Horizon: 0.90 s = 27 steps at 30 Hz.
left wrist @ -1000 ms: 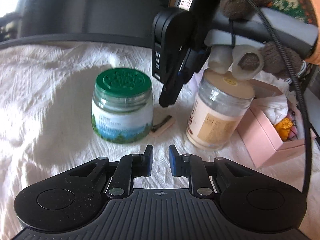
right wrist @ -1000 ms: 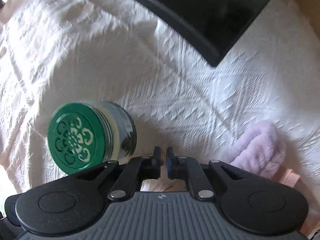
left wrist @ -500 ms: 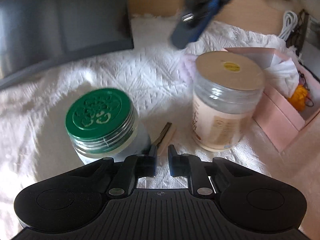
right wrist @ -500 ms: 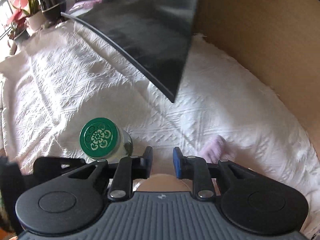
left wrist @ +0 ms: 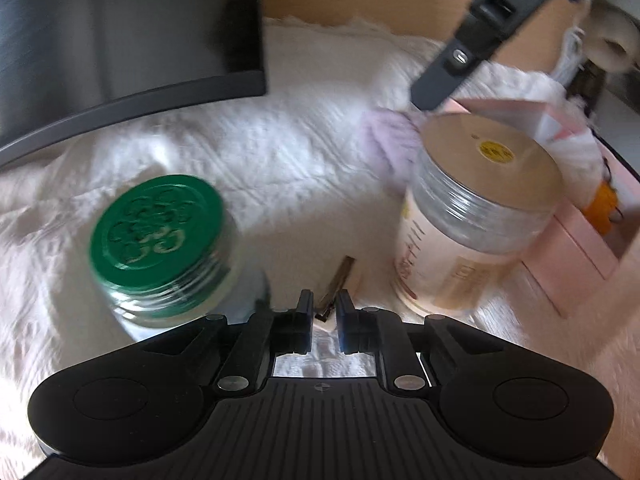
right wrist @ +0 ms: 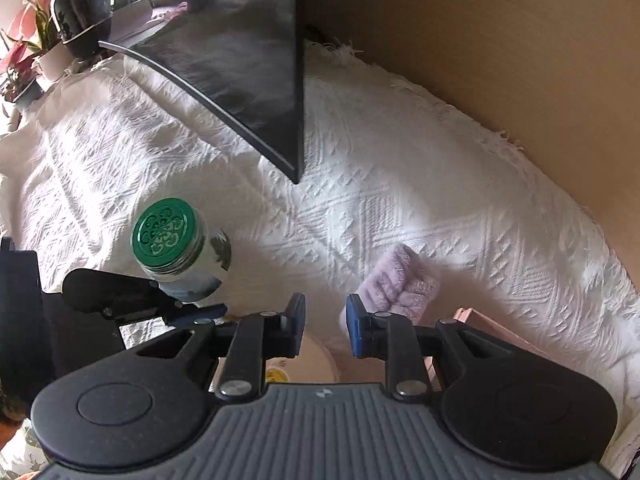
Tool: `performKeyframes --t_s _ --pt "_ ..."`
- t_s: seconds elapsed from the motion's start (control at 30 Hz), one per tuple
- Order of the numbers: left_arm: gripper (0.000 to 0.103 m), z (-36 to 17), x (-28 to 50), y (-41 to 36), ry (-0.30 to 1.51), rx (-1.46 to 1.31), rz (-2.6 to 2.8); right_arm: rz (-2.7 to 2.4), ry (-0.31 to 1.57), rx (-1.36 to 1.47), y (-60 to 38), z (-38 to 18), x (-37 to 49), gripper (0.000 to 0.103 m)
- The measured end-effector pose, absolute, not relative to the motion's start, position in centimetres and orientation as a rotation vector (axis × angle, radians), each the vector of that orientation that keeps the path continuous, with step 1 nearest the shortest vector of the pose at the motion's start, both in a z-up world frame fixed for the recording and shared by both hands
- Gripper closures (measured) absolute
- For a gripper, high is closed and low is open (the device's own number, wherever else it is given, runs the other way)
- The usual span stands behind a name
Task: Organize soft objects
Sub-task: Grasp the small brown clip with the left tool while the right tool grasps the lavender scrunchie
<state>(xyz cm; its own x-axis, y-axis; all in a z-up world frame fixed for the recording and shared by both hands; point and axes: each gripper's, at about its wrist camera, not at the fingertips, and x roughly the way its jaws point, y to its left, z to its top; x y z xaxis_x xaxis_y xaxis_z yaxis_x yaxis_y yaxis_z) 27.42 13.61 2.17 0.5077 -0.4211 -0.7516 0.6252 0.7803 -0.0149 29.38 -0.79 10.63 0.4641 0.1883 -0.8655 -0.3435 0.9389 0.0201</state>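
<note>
Right gripper (right wrist: 325, 322) unclenched, nothing between pads; lavender fluffy cloth (right wrist: 398, 282) sits just right of centre. Shift right, drop straight, pinch mid-fold. Left gripper (left wrist: 322, 314) parted, empty.

A narrow lane of white textured cloth (left wrist: 280, 168) runs between the green-lidded glass jar (left wrist: 160, 236) and the tan-lidded clear plastic jar (left wrist: 476, 216), partly blocked by a small flat brown strip (left wrist: 338, 280). Behind them the dark curved monitor (right wrist: 248, 80) overhangs the tabletop. The open pink cardboard box (left wrist: 580, 256) closes off the right side, just beside the tan-lidded jar.
</note>
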Motion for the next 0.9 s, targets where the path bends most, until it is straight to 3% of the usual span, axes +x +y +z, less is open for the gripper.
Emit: performKeyframes --t_s 0.17,0.33,0.73,0.8,0.9 --pt "0.082 2.2 26.9 12.2 0.813 0.365 -0.679 0.306 1.041 -0.152 -1.7 10.6 29.7 0.081" --pt "0.08 1.9 27.2 11.3 0.81 0.35 -0.632 0.25 1.038 -0.125 -2.9 10.0 30.7 0.067" --pt "0.082 1.6 27.0 12.0 0.78 0.26 -0.601 0.152 1.177 -0.027 -3.8 5.1 36.2 0.062" --pt "0.083 1.6 26.9 12.2 0.776 0.236 -0.589 0.16 1.194 -0.001 -4.0 4.5 36.5 0.062" --pt "0.083 1.8 26.6 12.7 0.766 0.223 -0.559 0.182 1.181 -0.02 -4.1 4.8 36.1 0.082"
